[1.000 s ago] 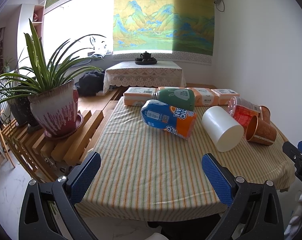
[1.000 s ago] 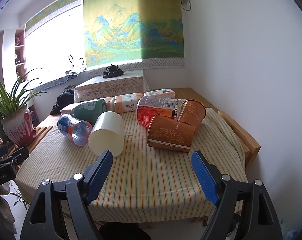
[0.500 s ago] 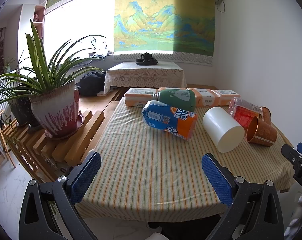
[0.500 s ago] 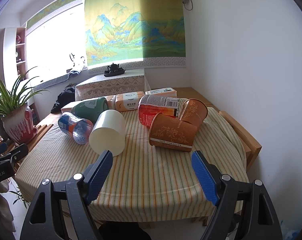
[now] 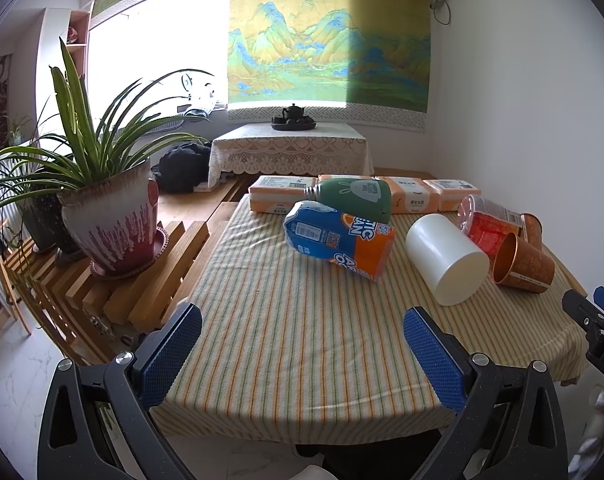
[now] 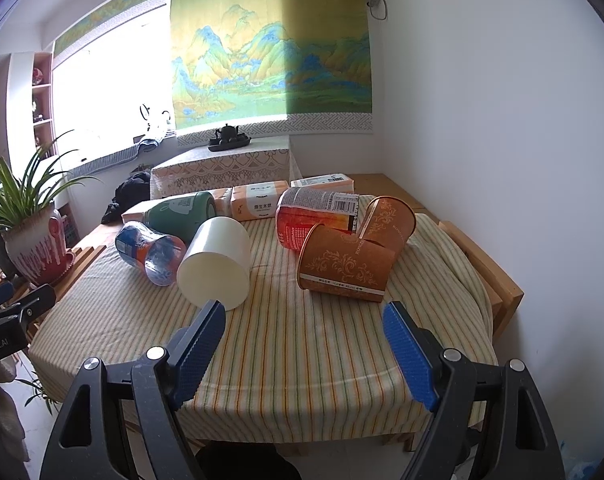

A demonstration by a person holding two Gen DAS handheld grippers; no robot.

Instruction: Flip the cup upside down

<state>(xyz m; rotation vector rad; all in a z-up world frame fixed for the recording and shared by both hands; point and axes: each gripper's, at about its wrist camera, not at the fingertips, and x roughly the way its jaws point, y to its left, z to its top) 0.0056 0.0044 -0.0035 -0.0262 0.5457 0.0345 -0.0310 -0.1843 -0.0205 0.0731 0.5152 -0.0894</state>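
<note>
A white cup (image 5: 445,258) (image 6: 216,266) lies on its side on the striped tablecloth (image 5: 302,320). Two brown patterned paper cups lie on their sides at the right: the nearer one (image 6: 343,266) (image 5: 523,262) and one behind it (image 6: 389,220). My left gripper (image 5: 302,354) is open and empty above the table's near edge, well short of the cups. My right gripper (image 6: 303,344) is open and empty, in front of the white cup and the nearer brown cup; its left finger tip (image 6: 210,320) is close to the white cup's closed end.
A blue-orange bottle (image 5: 337,240), a green bottle (image 5: 353,198) and a red-labelled bottle (image 6: 313,216) lie on the table. Tissue packs (image 5: 282,198) line the far edge. A potted plant (image 5: 110,220) stands on a wooden rack at the left. A white wall is at the right.
Both grippers have eased slightly forward toward the table, so the objects look a little nearer. Nothing on the table has moved; both stay open.
</note>
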